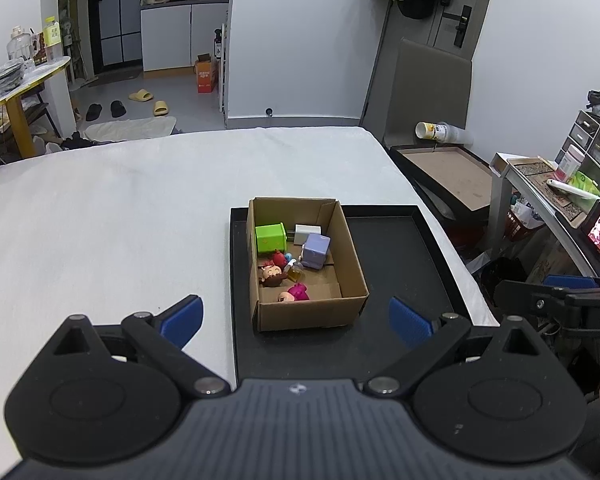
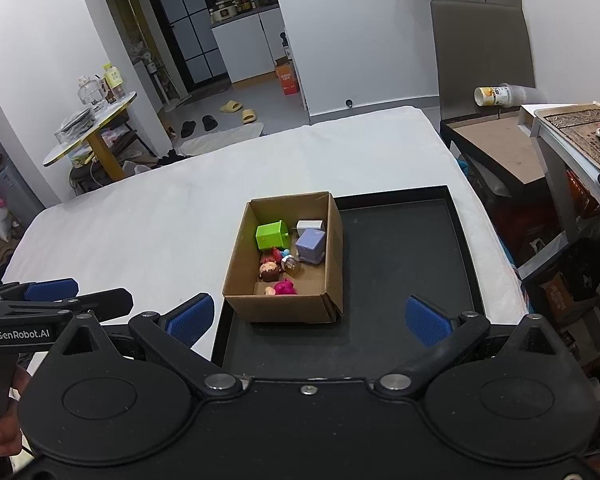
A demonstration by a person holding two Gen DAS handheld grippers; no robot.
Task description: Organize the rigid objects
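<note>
Both grippers, left (image 1: pixel 296 322) and right (image 2: pixel 306 320), spread wide and empty, I hold short of the cardboard box (image 1: pixel 312 312) on the black tray (image 1: pixel 400 248); toys (image 1: pixel 292 264) sit gathered inside (seemingly sorted).

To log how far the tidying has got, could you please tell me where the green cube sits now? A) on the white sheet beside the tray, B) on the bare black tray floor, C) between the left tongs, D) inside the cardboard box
D: the green cube lies inside the cardboard box, at its far end beside the purple cube, while both tongs hang open and empty.
</note>
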